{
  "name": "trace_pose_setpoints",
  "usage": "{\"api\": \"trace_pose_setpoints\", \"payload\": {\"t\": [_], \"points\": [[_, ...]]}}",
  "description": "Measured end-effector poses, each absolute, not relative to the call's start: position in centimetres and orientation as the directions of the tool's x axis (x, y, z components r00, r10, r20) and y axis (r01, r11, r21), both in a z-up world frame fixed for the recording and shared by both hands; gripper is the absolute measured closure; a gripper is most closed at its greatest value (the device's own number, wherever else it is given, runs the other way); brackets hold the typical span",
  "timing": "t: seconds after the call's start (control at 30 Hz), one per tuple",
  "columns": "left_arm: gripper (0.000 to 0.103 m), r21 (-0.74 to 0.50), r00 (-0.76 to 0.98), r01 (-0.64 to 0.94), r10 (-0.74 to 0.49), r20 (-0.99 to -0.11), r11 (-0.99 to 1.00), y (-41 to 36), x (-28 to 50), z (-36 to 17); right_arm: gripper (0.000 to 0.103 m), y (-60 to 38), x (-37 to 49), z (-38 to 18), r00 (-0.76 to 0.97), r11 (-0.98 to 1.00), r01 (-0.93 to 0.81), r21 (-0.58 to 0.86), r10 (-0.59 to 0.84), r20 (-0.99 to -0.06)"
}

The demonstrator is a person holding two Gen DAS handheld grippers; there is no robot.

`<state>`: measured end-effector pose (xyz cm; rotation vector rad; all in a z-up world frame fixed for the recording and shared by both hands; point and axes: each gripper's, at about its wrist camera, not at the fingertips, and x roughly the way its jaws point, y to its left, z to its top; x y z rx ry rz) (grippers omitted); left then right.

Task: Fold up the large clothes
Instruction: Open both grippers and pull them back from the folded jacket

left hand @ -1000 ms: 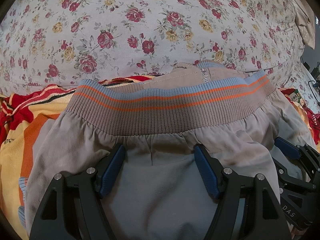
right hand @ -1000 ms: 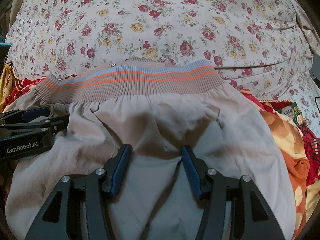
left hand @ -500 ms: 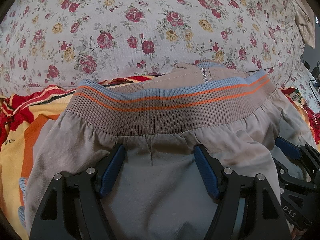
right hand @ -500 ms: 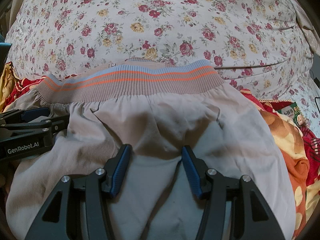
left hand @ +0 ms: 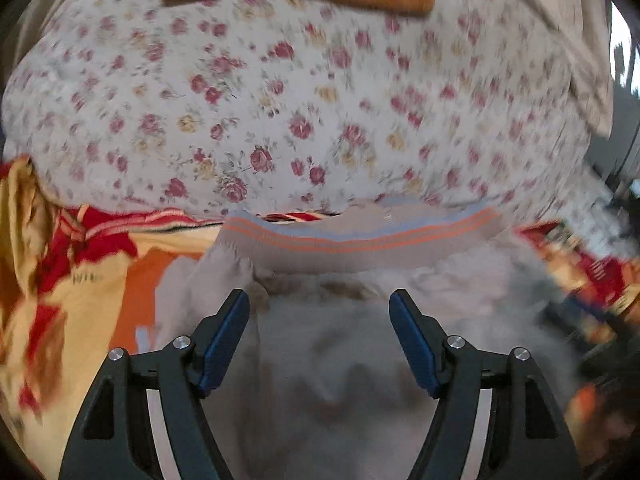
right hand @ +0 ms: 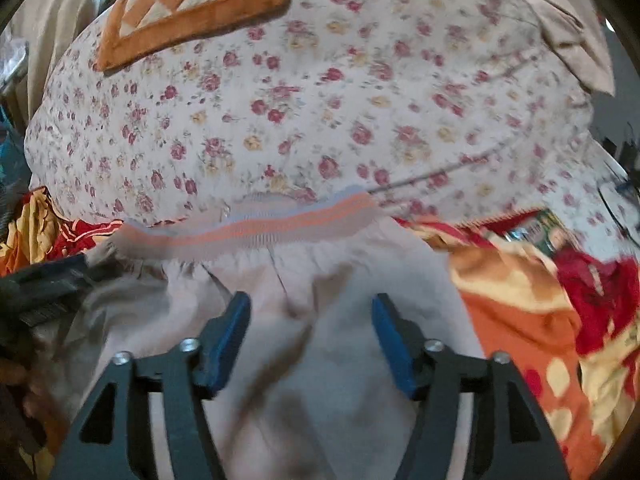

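Left wrist view, blurred: left gripper (left hand: 319,310) spread wide above the beige jacket (left hand: 340,360), nothing between its blue pads (left hand: 224,336), striped waistband (left hand: 360,240) just beyond, flowered bed sheet (left hand: 280,120) behind that, orange-and-yellow blanket (left hand: 80,300) to the jacket's left. Right wrist view: right gripper (right hand: 311,314) likewise wide and holding nothing over the same jacket (right hand: 320,380), waistband (right hand: 248,232) ahead, checked orange cushion (right hand: 192,8) far beyond on the sheet (right hand: 320,100), blanket (right hand: 520,320) right of the jacket, other gripper only a dark blur at the jacket's left edge.
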<state>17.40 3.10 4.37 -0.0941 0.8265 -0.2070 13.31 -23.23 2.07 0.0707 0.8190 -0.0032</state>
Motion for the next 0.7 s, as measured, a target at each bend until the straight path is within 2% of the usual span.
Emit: {"api": "trace_pose_setpoints", "payload": {"t": [0.03,0.1,0.17,0.27,0.43,0.57,0.7], "points": [[0.042,-0.179,0.649,0.13,-0.22,-0.729,0.975,3.2,16.8,4.2,0.031,-23.5,13.2,0.7,0.628,0.997,0.034,0.065,0.029,-0.777],[0.042,-0.156,0.57,0.111,-0.192,-0.799,0.981,2.7,16.7,2.0,0.031,-23.8,13.5,-1.8,0.529,0.997,0.017,0.081,0.059,-0.847],[0.042,-0.12,0.467,0.112,-0.159,-0.87,0.986,2.5,17.1,-1.1,0.031,-24.1,13.1,-1.8,0.543,0.997,0.003,0.079,0.064,-0.837],[0.043,-0.077,0.507,0.137,-0.137,-0.851,0.988,2.4,16.4,-0.7,0.031,-25.2,11.2,1.1,0.612,0.993,0.005,0.117,0.09,-0.786],[0.043,-0.16,0.583,0.102,-0.189,-0.791,0.982,4.4,12.9,1.9,0.03,-27.4,5.6,5.6,0.753,0.983,0.002,0.183,0.119,-0.647],[0.043,-0.214,0.629,0.089,-0.222,-0.745,0.973,6.1,8.9,3.1,0.029,-27.9,2.1,5.8,0.764,0.985,0.039,0.166,0.078,-0.64],[0.043,-0.27,0.636,0.052,-0.241,-0.733,0.961,7.9,4.5,2.0,0.029,-27.5,0.2,4.7,0.745,0.992,0.012,0.129,0.077,-0.663]]}}
